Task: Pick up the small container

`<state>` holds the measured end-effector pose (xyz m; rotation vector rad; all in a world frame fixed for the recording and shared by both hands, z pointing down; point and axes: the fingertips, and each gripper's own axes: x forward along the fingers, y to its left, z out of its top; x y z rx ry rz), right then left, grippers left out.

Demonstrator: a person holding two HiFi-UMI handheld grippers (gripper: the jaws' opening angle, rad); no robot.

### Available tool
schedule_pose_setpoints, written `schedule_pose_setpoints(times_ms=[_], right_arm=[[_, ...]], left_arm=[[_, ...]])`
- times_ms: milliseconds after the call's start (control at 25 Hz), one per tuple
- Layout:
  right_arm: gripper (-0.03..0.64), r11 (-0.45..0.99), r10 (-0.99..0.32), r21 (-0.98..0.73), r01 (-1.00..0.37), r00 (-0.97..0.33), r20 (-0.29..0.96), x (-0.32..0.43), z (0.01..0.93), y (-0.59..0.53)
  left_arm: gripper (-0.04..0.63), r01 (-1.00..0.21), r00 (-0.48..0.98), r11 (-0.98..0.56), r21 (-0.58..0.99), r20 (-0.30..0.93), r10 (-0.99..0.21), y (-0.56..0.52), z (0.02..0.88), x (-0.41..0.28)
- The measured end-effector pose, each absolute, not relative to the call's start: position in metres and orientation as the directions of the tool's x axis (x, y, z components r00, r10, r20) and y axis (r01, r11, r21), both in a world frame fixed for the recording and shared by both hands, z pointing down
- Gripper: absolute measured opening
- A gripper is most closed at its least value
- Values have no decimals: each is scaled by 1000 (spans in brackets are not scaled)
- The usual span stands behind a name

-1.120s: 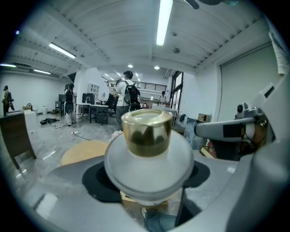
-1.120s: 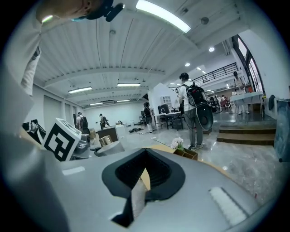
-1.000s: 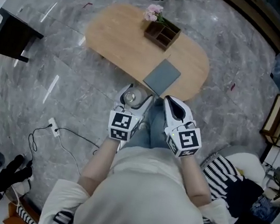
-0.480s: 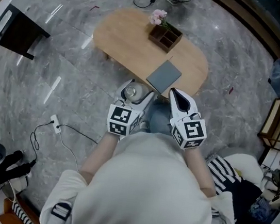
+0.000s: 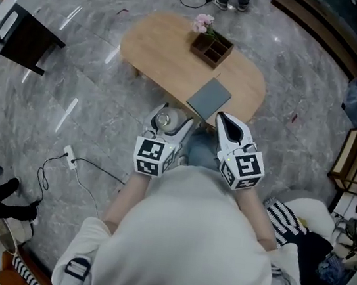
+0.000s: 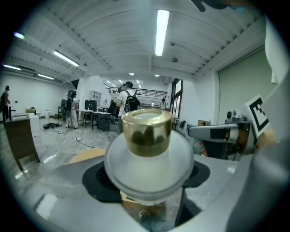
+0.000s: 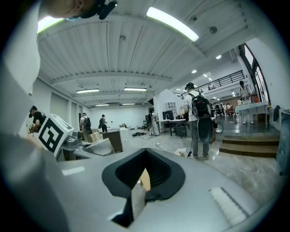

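The small container (image 5: 164, 121) is a frosted white jar with a gold cap. It sits between the jaws of my left gripper (image 5: 168, 118), held up close to the person's body, off the table. In the left gripper view the container (image 6: 146, 136) fills the middle, with the grey jaws closed against its sides. My right gripper (image 5: 231, 129) is level with the left one, just to its right, shut with nothing in it. In the right gripper view its jaws (image 7: 144, 179) meet around a dark hollow.
An oval wooden table (image 5: 160, 43) stands ahead, carrying a grey pad (image 5: 208, 98), a dark wooden organiser box (image 5: 211, 48) and pink flowers (image 5: 202, 22). A dark side table (image 5: 21, 39) is at left. A power strip and cable (image 5: 68, 157) lie on the marble floor.
The head view has shifted slightly. Both grippers keep the same pose near the body, the container still in the left one. A person's feet have appeared at the top edge.
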<state>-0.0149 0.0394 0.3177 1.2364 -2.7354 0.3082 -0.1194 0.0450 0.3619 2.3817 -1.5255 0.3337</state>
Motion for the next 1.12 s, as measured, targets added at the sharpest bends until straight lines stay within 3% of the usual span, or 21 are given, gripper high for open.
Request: schedule_pose_setpoints(times_ms=[1120], right_arm=[[-3, 649, -722, -130, -750, -660, 205, -20, 319, 32]], left_arm=[[347, -915, 403, -385, 121, 336, -851, 35, 357, -127]])
